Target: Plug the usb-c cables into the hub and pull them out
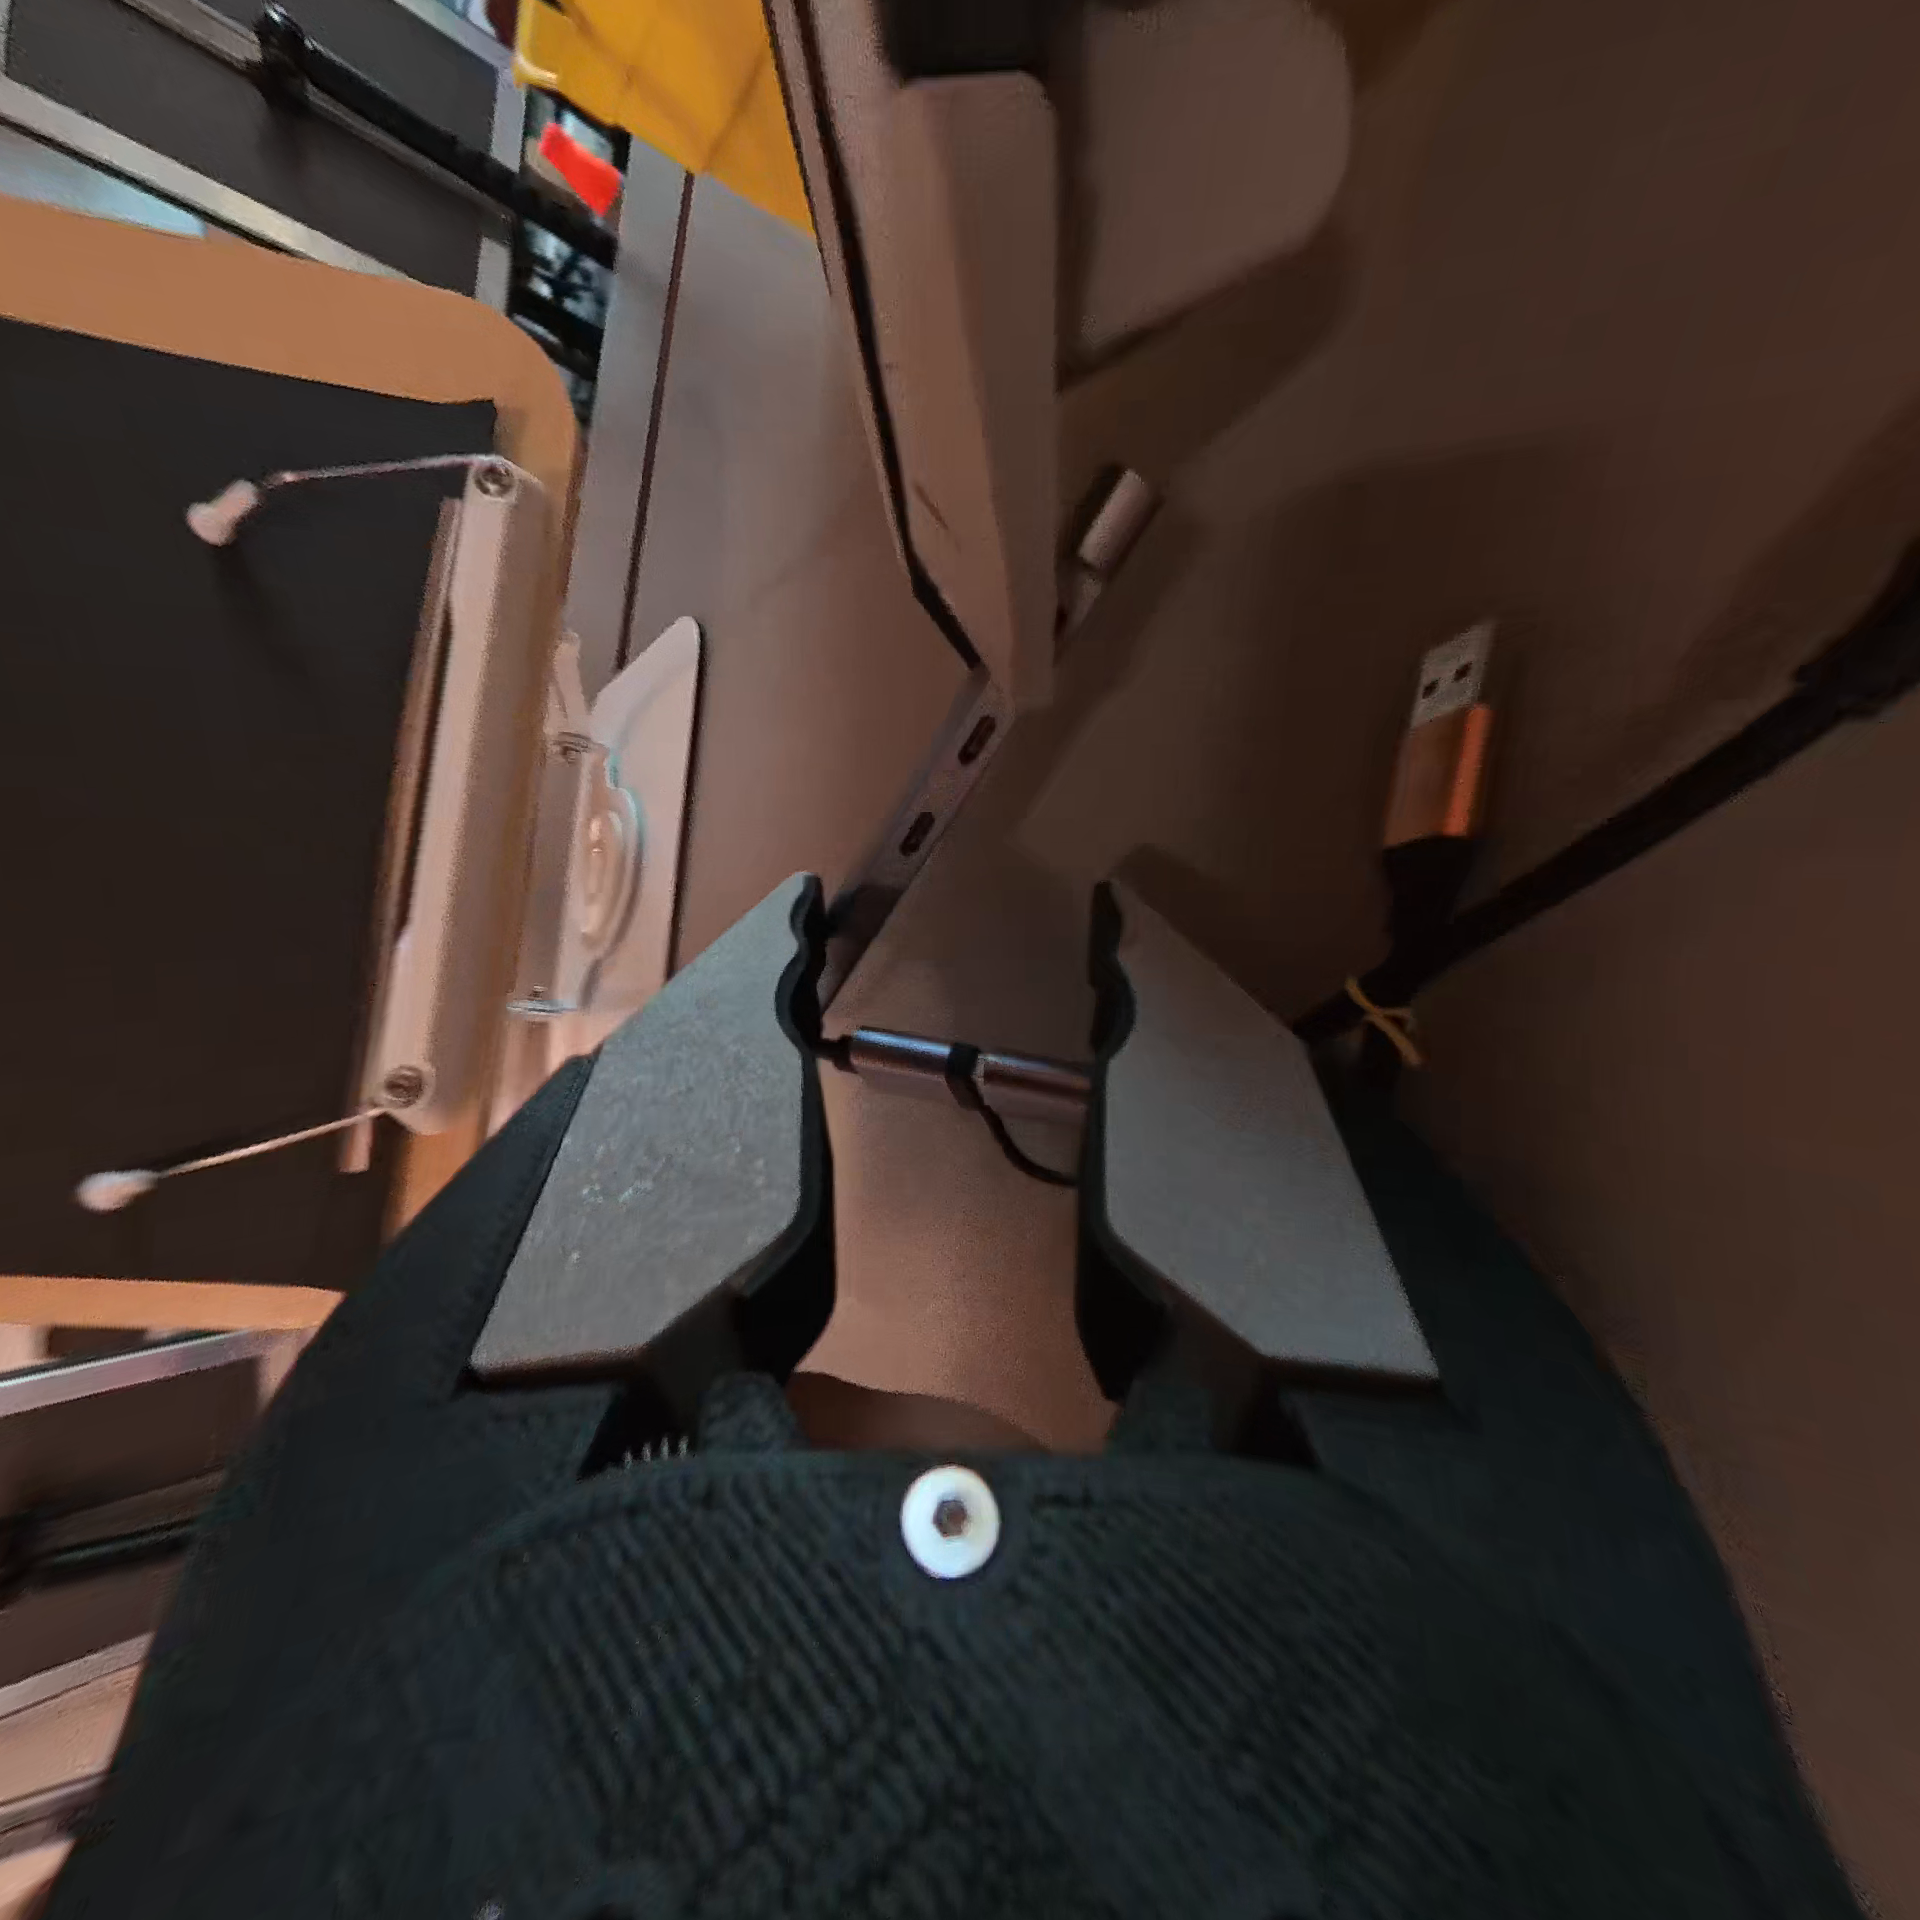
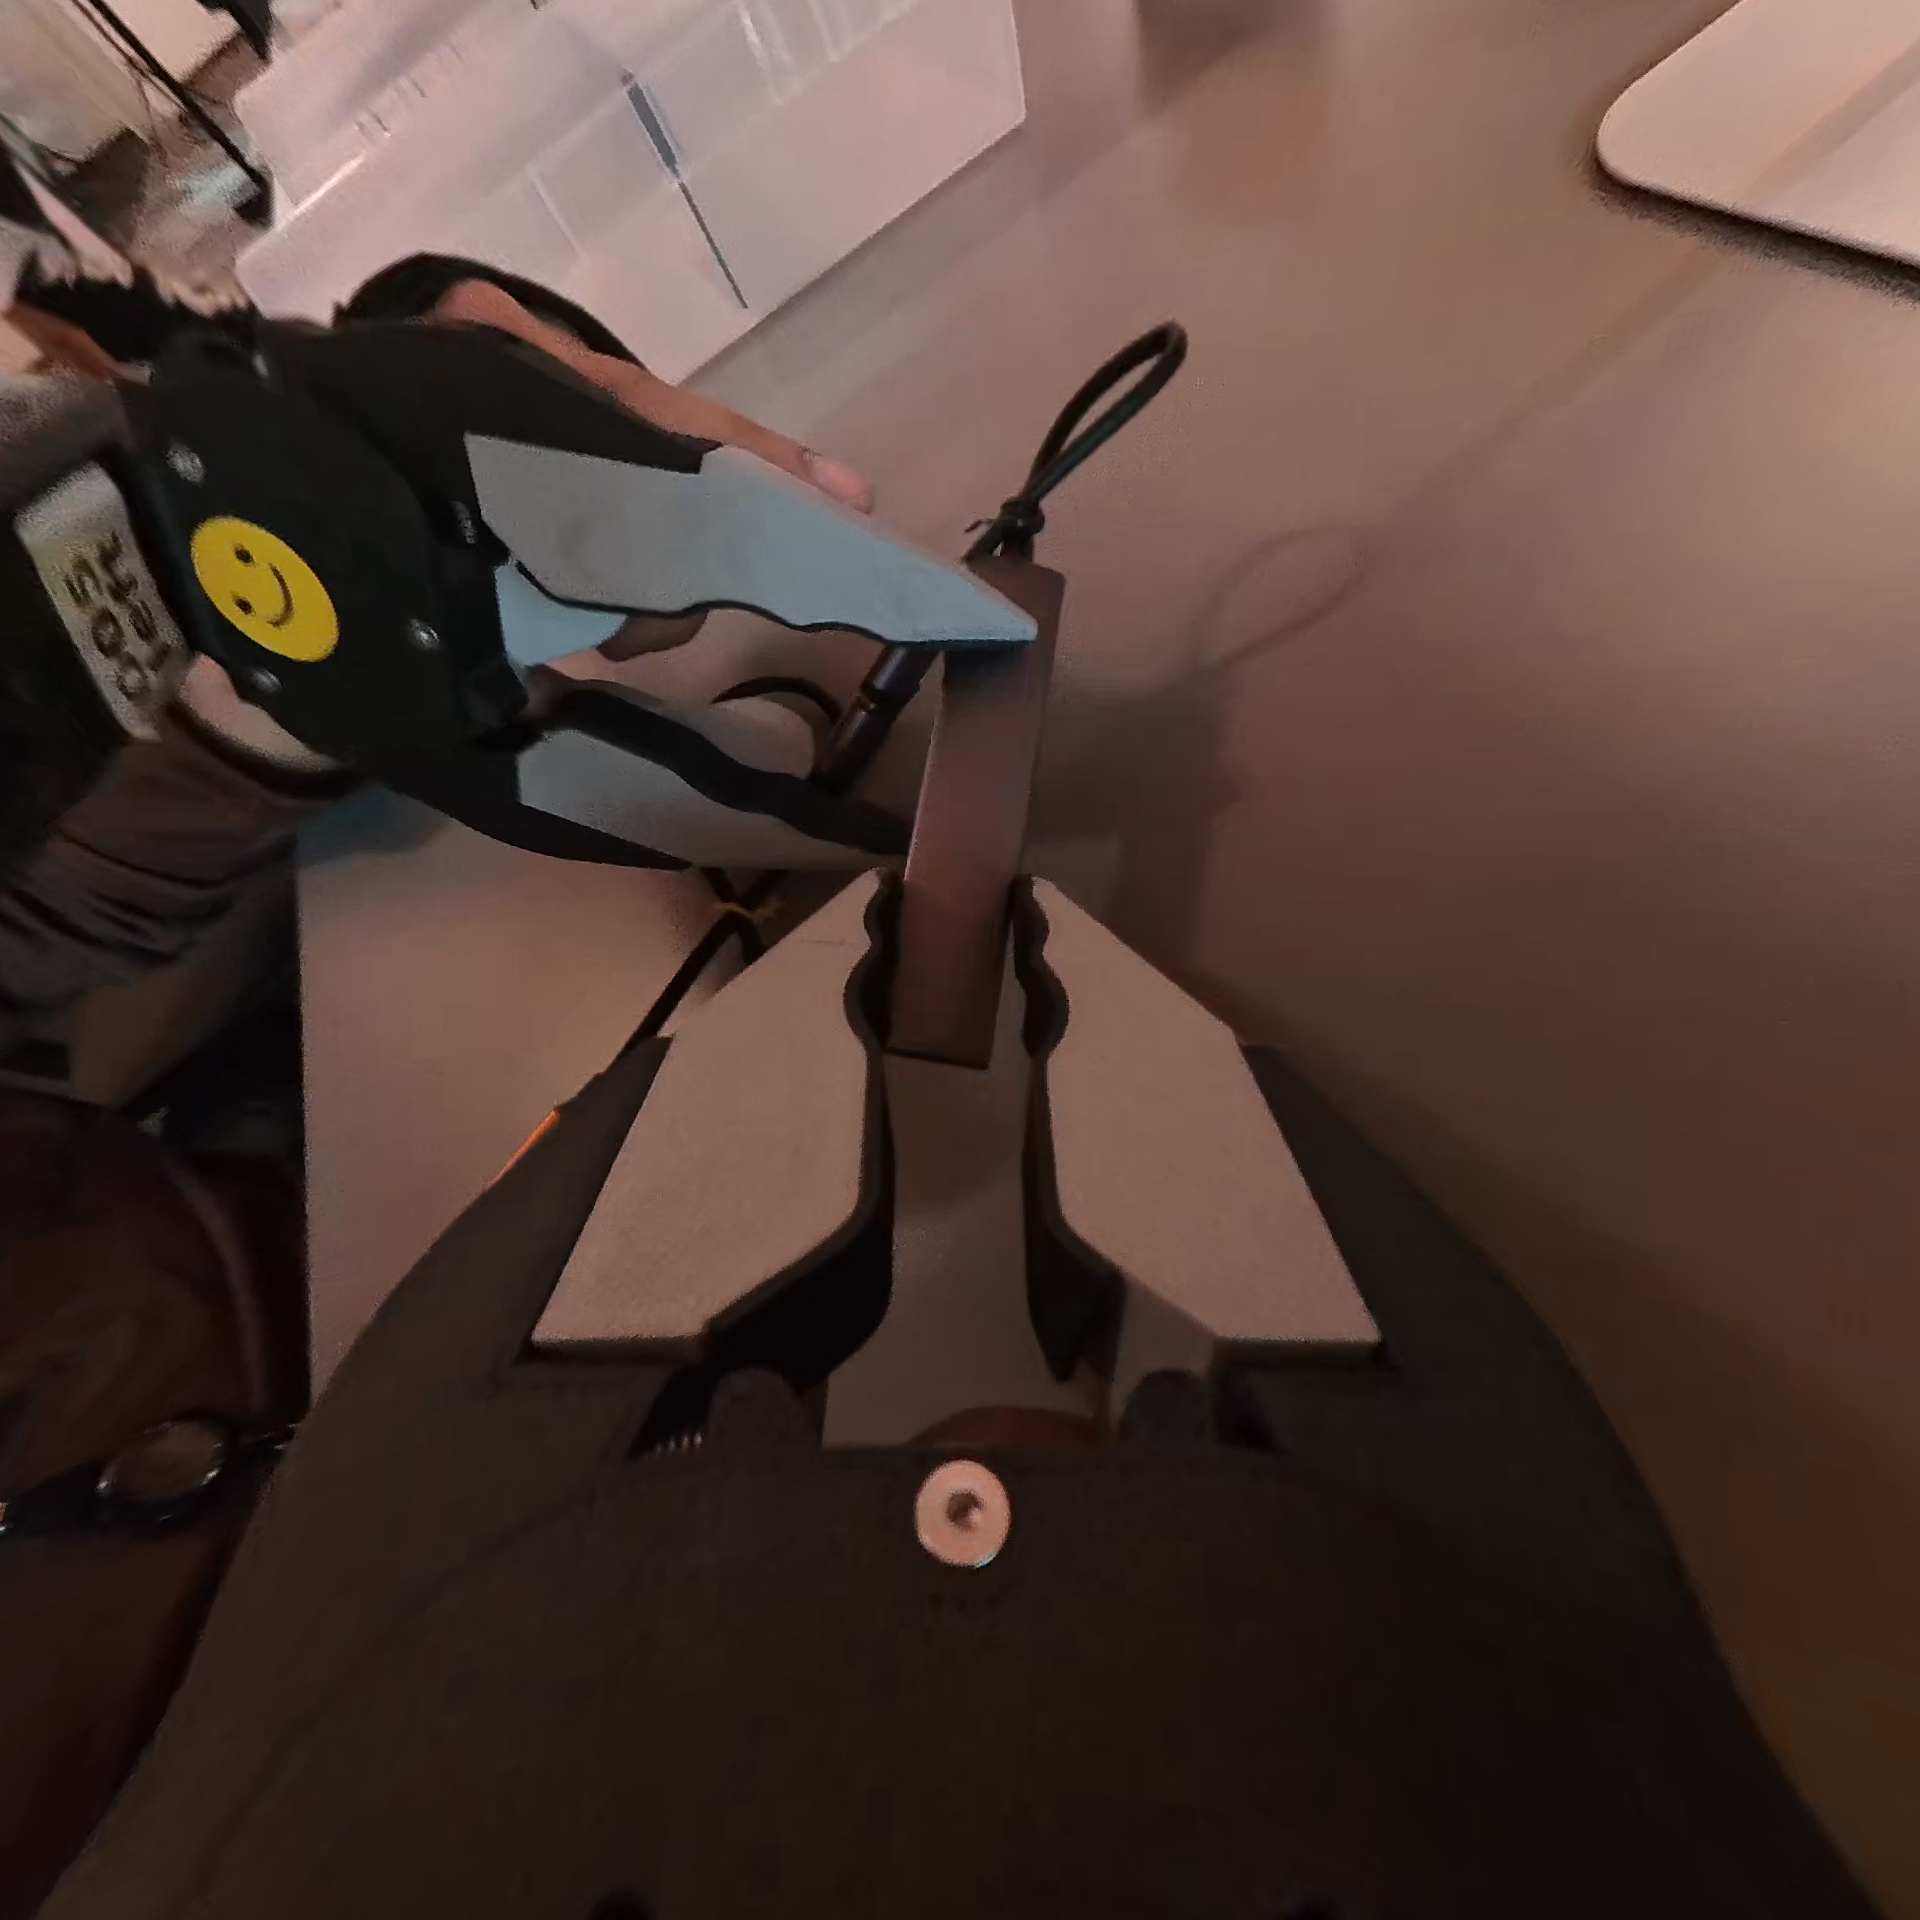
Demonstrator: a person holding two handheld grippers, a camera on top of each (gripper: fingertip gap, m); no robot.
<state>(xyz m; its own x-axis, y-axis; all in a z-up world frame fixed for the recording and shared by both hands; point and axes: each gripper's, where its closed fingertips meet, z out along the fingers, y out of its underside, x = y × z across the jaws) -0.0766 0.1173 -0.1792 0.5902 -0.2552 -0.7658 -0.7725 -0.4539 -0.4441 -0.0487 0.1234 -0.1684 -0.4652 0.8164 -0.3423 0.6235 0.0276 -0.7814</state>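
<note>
Your right gripper (image 2: 951, 971) clamps the light, rigid, slick-sided hub (image 2: 982, 790) at its near end, while your left gripper (image 1: 951, 971), jaws apart, straddles the plug (image 1: 961, 1070) at 12 o'clock; grip its stiff metal shell, never the limp cable.

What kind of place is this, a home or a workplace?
Probably a workplace desk or lab bench, though I cannot be sure. A plain tabletop carries the hub, loose cables such as a USB plug, and a white box. A shelf stands behind.
</note>
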